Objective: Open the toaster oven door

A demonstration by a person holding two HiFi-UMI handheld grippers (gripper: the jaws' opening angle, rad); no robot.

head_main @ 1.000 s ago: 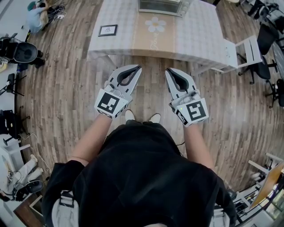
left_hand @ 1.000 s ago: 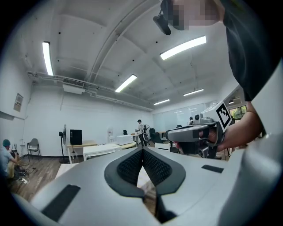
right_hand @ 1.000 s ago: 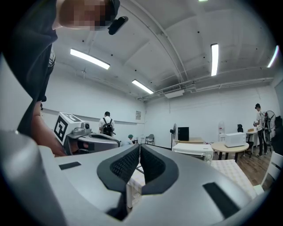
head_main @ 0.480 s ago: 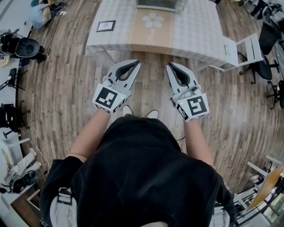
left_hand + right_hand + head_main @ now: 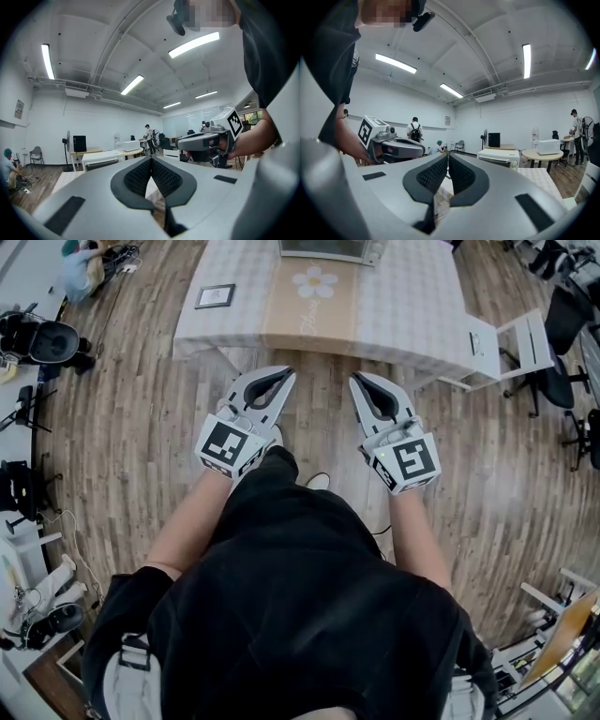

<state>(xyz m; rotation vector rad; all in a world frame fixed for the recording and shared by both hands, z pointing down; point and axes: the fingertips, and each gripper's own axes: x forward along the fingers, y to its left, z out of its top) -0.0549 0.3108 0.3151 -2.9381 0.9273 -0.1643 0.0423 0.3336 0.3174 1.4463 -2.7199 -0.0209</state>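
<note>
**Desk:** Fingers [image 5: 136,177] first, what's their state?

**Me:** On my left gripper [image 5: 287,372] they're pressed together at the tips, with nothing between them. My right gripper [image 5: 354,378] is the same, tips meeting and empty.

**Desk:** And the toaster oven?

**Me:** I see the toaster oven [image 5: 330,248] at the far side of the counter [image 5: 412,306], cut off by the top edge of the head view. From the right gripper view its door looks closed.

**Desk:** Are you close to it?

**Me:** No, well apart. I'm holding both grippers level and side by side over the wooden floor [image 5: 122,427], short of the counter's near edge and pointing toward it.

**Desk:** Anything else around?

**Me:** A small framed picture [image 5: 215,296] lies near the counter's left corner. A flower print [image 5: 314,280] on the cloth sits just in front of the oven. A white chair [image 5: 511,338] stands beside the counter's right end.
</note>
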